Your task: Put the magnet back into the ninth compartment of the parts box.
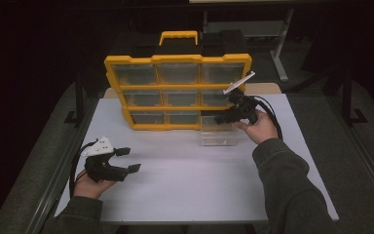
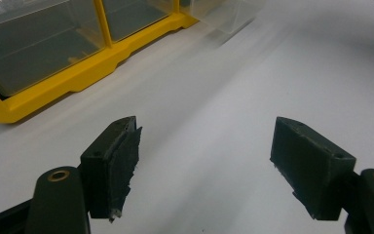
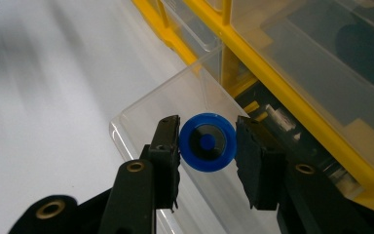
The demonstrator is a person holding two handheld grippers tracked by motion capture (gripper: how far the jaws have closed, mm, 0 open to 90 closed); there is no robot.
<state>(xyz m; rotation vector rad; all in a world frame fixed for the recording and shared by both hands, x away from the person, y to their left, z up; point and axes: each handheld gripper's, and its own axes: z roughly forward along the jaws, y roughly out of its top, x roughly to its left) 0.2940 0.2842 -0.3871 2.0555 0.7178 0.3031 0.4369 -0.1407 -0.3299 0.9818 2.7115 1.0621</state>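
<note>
Gripping a blue disc [image 3: 207, 142] between our right gripper [image 3: 207, 146] jaws, we hold it over the clear plastic bin [image 1: 218, 132] that stands on the white counter [image 1: 199, 180], just in front of the yellow organizer case [image 1: 177, 90]. The disc sits upright between the pads, its dark centre facing the camera. Our left gripper [image 1: 128, 160] rests near the counter's left edge, well apart from the case, its jaws spread wide with nothing between them.

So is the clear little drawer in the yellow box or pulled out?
Out. The clear drawer sits on the table, beside the yellow organizer.
</note>
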